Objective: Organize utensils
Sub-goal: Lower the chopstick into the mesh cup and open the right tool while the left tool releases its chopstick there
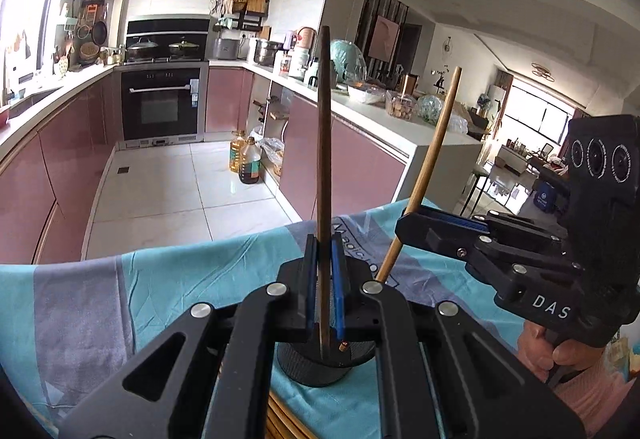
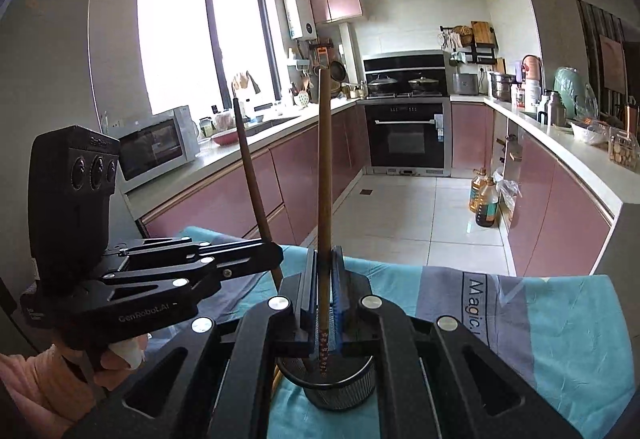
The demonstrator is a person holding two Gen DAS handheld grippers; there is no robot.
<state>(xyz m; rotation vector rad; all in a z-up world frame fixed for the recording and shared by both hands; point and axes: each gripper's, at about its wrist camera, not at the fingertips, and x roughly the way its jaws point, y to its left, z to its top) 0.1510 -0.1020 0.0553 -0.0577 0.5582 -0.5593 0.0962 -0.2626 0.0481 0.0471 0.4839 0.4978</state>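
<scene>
My left gripper (image 1: 324, 279) is shut on a dark brown chopstick (image 1: 323, 143), held upright with its tip over a black mesh utensil holder (image 1: 320, 363) on the blue and grey cloth. My right gripper (image 2: 323, 291) is shut on a lighter brown chopstick (image 2: 324, 175), also upright, its patterned tip inside the holder (image 2: 340, 387). In the left wrist view the right gripper (image 1: 436, 225) holds the light chopstick (image 1: 428, 167) slanted. In the right wrist view the left gripper (image 2: 256, 253) holds the dark chopstick (image 2: 250, 167).
The holder stands on a table covered with a blue and grey cloth (image 1: 168, 291) near its front edge. More chopsticks (image 1: 280, 419) lie under my left gripper. Beyond the table are a tiled kitchen floor (image 2: 400, 207), pink cabinets, an oven and oil bottles (image 1: 248, 159).
</scene>
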